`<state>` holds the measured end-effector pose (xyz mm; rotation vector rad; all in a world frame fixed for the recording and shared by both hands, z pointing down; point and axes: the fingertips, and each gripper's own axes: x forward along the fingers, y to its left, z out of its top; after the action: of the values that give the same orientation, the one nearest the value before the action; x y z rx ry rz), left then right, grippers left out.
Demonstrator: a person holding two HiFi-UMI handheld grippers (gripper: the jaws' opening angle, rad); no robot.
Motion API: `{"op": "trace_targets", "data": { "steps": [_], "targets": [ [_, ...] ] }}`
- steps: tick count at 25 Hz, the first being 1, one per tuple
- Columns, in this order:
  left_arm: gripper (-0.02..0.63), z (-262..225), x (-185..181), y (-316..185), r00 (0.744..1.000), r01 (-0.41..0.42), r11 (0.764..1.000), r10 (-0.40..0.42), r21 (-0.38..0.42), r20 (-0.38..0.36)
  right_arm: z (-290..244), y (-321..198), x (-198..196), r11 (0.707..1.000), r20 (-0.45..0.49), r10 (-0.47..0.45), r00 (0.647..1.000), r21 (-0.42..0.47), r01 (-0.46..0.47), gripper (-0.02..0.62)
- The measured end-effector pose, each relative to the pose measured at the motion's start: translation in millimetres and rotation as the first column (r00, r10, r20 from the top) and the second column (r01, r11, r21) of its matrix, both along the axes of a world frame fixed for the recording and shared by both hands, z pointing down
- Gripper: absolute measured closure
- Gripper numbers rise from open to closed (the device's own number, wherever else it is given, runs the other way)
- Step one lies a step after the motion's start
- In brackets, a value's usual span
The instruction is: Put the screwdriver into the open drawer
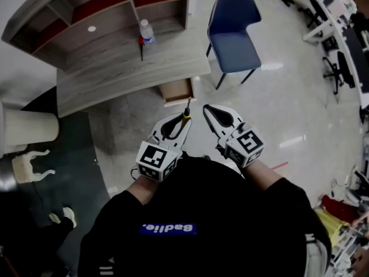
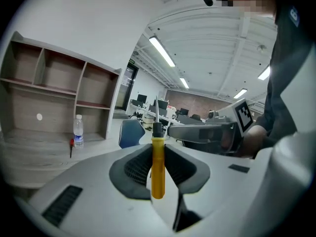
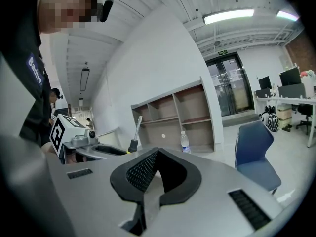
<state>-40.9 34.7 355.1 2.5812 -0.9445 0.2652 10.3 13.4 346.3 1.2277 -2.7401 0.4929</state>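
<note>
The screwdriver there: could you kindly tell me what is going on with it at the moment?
A person holds a gripper in each hand. The left gripper is shut on the yellow-handled screwdriver, with the shaft pointing ahead. The right gripper is shut and empty beside it. Both are short of the open drawer under the desk edge, so the screwdriver is not yet in.

Left gripper (image 1: 184, 119) clamps the screwdriver (image 2: 157, 168); right gripper (image 1: 206, 108) alongside, jaws together.
</note>
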Motion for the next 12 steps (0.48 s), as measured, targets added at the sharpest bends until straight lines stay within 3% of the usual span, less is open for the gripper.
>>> {"op": "trace_targets", "data": {
  "steps": [7, 12],
  "targets": [
    [0.529, 2.6, -16.0, -32.8, 0.998, -0.063, 0.998, 0.063, -0.007, 0.016, -6.3, -34.7, -9.7, 0.998, -0.011, 0.064, 0.998, 0.009, -0.064, 0.566],
    [0.529, 16.0, -23.5, -47.2, 1.000, -0.017, 0.999, 0.017, -0.038, -0.003, -4.6, -49.5, -10.6, 0.998, 0.009, 0.060, 0.998, -0.003, -0.060, 0.566]
  ]
}}
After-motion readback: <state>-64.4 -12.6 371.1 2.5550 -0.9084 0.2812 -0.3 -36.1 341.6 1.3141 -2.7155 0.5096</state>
